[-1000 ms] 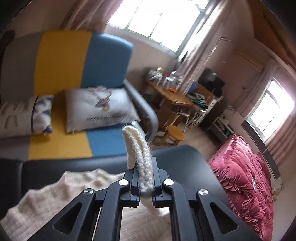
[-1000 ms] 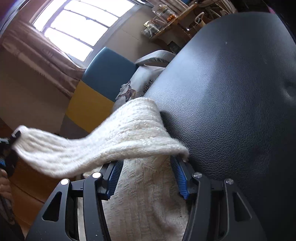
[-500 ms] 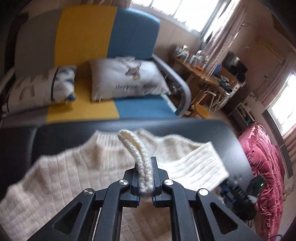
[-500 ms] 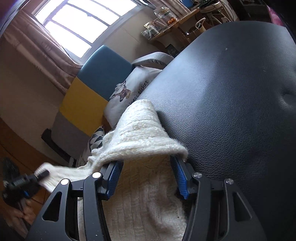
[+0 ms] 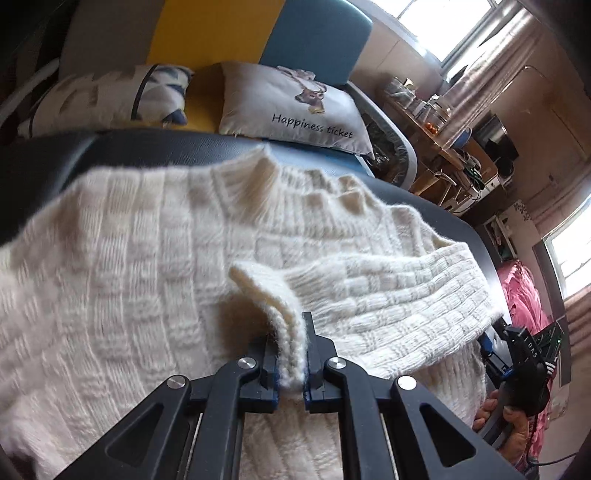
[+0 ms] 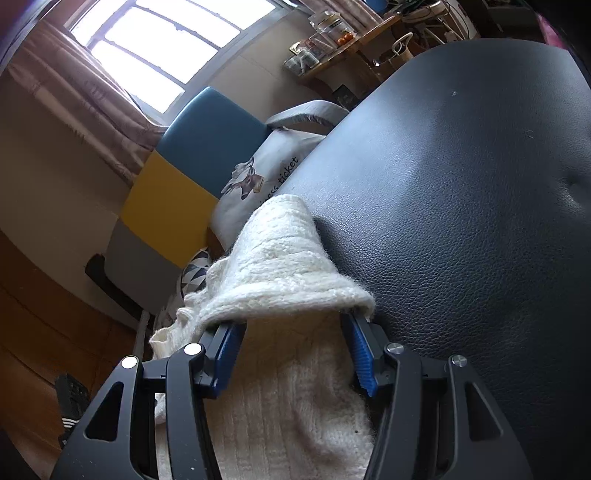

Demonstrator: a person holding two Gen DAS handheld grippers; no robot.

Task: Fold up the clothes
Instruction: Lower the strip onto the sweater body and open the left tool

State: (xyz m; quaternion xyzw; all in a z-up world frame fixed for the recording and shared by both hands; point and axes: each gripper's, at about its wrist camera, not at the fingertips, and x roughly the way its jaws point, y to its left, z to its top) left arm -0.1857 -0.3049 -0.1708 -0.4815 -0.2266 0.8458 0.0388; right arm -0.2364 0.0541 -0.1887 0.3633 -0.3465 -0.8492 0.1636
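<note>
My left claw [image 5: 290, 363] is closed on a folded edge of the cream sweater [image 5: 147, 280]. The sweater lies spread on the black desk [image 5: 122, 151], its collar toward the sofa [image 5: 314, 33] and, I think, its long axis toward me. A sleeve [image 5: 399, 291] crosses to the right. My right claw [image 6: 295, 354] stands half open over the knit, gripping nothing.

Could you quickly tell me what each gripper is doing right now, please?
Left gripper: closed on a folded edge of the cream sweater.
Right gripper: open, its jaws apart with the sweater lying loose between them.
</note>
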